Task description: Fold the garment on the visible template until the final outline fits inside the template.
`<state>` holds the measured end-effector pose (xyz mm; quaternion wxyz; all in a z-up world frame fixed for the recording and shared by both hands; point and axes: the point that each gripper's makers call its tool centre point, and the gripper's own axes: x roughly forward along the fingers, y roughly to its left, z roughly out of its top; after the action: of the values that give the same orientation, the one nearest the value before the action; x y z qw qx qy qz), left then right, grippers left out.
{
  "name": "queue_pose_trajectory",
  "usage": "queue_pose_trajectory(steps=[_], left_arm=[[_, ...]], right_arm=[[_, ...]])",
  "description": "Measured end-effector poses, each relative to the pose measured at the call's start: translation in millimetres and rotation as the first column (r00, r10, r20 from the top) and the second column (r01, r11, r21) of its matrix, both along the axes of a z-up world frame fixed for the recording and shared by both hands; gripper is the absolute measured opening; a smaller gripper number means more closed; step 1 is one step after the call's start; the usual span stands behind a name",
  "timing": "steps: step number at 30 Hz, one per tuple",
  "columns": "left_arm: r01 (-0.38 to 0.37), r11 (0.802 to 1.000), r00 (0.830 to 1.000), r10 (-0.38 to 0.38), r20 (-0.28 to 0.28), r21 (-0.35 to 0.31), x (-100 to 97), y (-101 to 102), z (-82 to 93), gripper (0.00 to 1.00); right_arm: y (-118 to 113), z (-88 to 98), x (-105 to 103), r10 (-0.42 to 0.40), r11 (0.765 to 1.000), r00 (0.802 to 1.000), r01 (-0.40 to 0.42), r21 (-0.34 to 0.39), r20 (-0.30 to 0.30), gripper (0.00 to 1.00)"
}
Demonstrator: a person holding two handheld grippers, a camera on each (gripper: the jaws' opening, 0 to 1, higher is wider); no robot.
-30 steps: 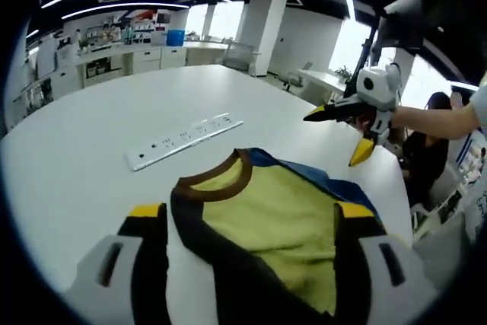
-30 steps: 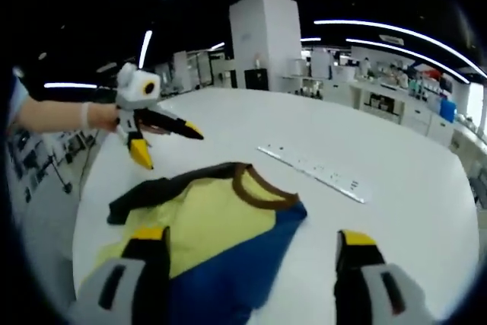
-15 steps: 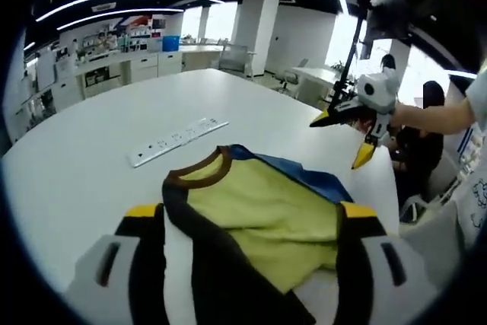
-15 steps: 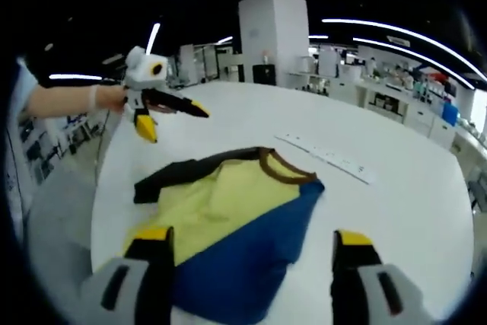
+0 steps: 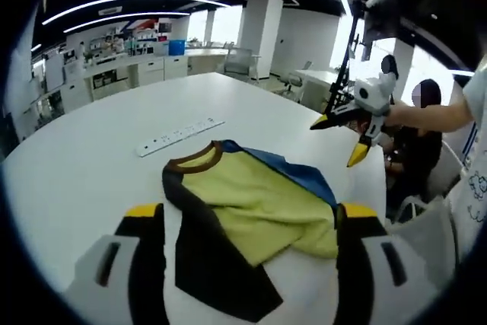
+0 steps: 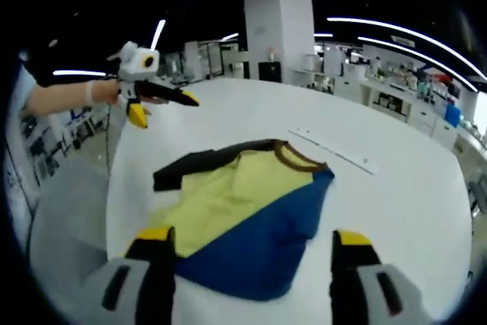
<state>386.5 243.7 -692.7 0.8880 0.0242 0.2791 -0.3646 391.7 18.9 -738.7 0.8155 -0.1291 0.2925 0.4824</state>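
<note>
While both tools hang above the round white table [image 5: 84, 165], the left gripper [image 5: 249, 222] has its jaws spread wide with nothing between them, and the right gripper [image 6: 253, 247] is just as open and empty (each also shows in the other's view, raised off to the side). Below them the garment [image 6: 240, 215] lies partly folded on the tabletop, yellow, blue and black with a brown collar. A white power strip [image 5: 179, 136] lies just beyond the collar.
</note>
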Motion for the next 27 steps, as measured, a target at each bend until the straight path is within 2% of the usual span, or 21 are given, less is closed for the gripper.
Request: queue_pose_trajectory(steps=[2,5,10,12,14,15,18,21,24,25,27], left_arm=[[-0.009,1.000,1.000,0.009,-0.007,-0.003,-11.3,5,2.4,0.91],[-0.013,1.000,1.000,0.013,-0.013,-0.002,-15.7,21,2.8,0.91],[-0.017,0.999,1.000,0.017,-0.010,-0.032,-30.6,39,5.8,0.89],[-0.022,1.000,1.000,0.022,0.009,-0.022,-36.7,46,5.2,0.89],[-0.036,0.998,0.999,0.035,-0.011,-0.048,-39.9,52,3.2,0.89],[-0.042,0.998,0.999,0.042,-0.012,-0.055,-41.2,55,2.8,0.89],[-0.048,0.997,0.999,0.047,-0.008,-0.055,-52.9,61,0.6,0.88],[-0.047,0.997,0.999,0.046,-0.015,-0.065,-64.3,61,-1.2,0.88],[-0.056,0.995,0.998,0.055,-0.015,-0.077,-72.7,63,-3.9,0.87],[-0.057,0.995,0.998,0.056,-0.015,-0.078,-74.4,65,-4.9,0.87],[-0.063,0.994,0.998,0.062,-0.017,-0.091,-81.7,66,-5.1,0.87]], right_arm=[[-3,1.1,-7,-0.001,1.000,1.000,0.002,-0.026,0.006,0.84],[-8,0.4,-14,0.007,0.999,1.000,-0.007,-0.052,0.009,0.84],[-16,-4.5,-31,-0.079,0.996,0.997,0.078,-0.044,-0.020,0.84],[-17,-9.9,-35,-0.079,0.996,0.997,0.078,-0.050,-0.009,0.83],[-19,-12.2,-41,-0.077,0.995,0.997,0.078,-0.066,0.011,0.81],[-20,-15.0,-46,-0.054,0.994,0.997,0.059,-0.096,0.049,0.79],[-19,-23.5,-55,-0.009,0.985,0.994,0.027,-0.172,0.105,0.72],[-15,-30.2,-58,-0.005,0.984,0.991,0.028,-0.176,0.131,0.63],[-7,-37.8,-62,0.016,0.984,0.993,0.006,-0.180,0.120,0.61],[-6,-41.6,-64,0.033,0.980,0.992,-0.008,-0.198,0.119,0.60],[-6,-53.0,-65,0.114,0.957,0.983,-0.069,-0.280,0.146,0.57]])
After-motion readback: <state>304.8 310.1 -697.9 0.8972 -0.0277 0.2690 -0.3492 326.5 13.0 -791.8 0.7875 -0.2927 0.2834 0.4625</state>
